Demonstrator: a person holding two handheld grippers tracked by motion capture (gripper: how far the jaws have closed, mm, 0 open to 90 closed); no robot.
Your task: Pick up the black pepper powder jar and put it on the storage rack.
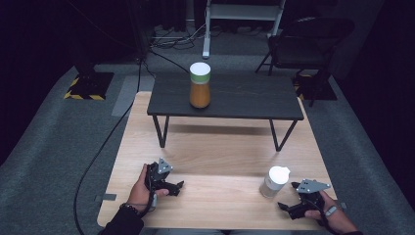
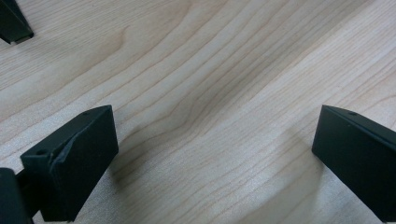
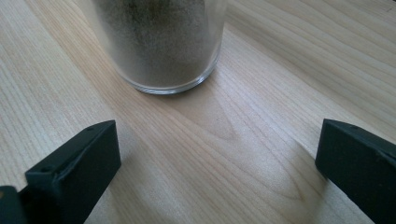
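Observation:
A small glass jar (image 1: 273, 182) with a white lid stands on the light wooden table (image 1: 215, 152) at the front right. In the right gripper view the jar (image 3: 161, 44) holds a grey-brown powder and stands just ahead of the jaws. My right gripper (image 1: 288, 196) rests by the jar's right side, open and empty (image 3: 217, 149). My left gripper (image 1: 177, 187) lies at the front left, open over bare wood (image 2: 215, 137). A taller jar (image 1: 200, 85) with orange contents, a green band and a white lid stands on a low black shelf (image 1: 244, 98).
The black shelf stands on thin legs (image 1: 160, 131) across the back half of the table, with room under it. A black corner (image 2: 14, 23) of something shows in the left gripper view's top left. A folding chair (image 1: 308, 41) and floor cables lie beyond the table.

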